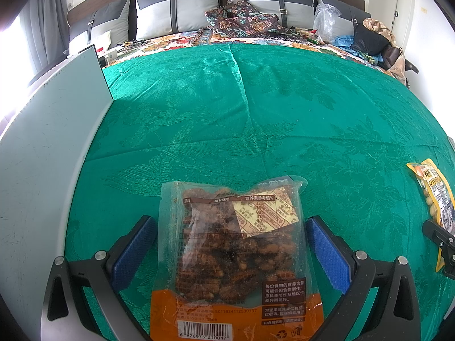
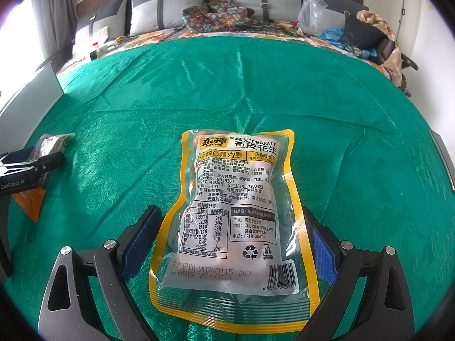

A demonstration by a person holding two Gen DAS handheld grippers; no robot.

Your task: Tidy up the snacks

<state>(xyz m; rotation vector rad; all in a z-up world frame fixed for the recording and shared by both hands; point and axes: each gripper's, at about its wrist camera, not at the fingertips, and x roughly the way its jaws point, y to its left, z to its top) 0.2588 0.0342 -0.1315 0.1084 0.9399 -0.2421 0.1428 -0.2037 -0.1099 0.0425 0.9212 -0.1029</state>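
On the bed, a shiny green damask cloth [image 1: 284,108] with a woven leaf pattern and a few creases covers most of the mattress; grey and pale padded cushions [image 1: 176,8] with straps line the dark headboard beyond it. A flat pale grey board [image 1: 57,130] stands upright along the cloth's left edge in the left wrist view. Two sealed snack bags lie flat on the cloth. The clear plastic pouch with an orange bottom band [image 1: 236,258] holds dark brown, crumb-coated nuts and a small yellow sachet; it lies between the blue-padded fingers of the left gripper [image 1: 231,253], which are spread wide, pads just beside its edges. The yellow-bordered clear pouch of pale coated peanuts [image 2: 230,216], printed with a label and barcode, lies likewise between the right gripper's [image 2: 233,244] parted fingers, neither pad clamping it.
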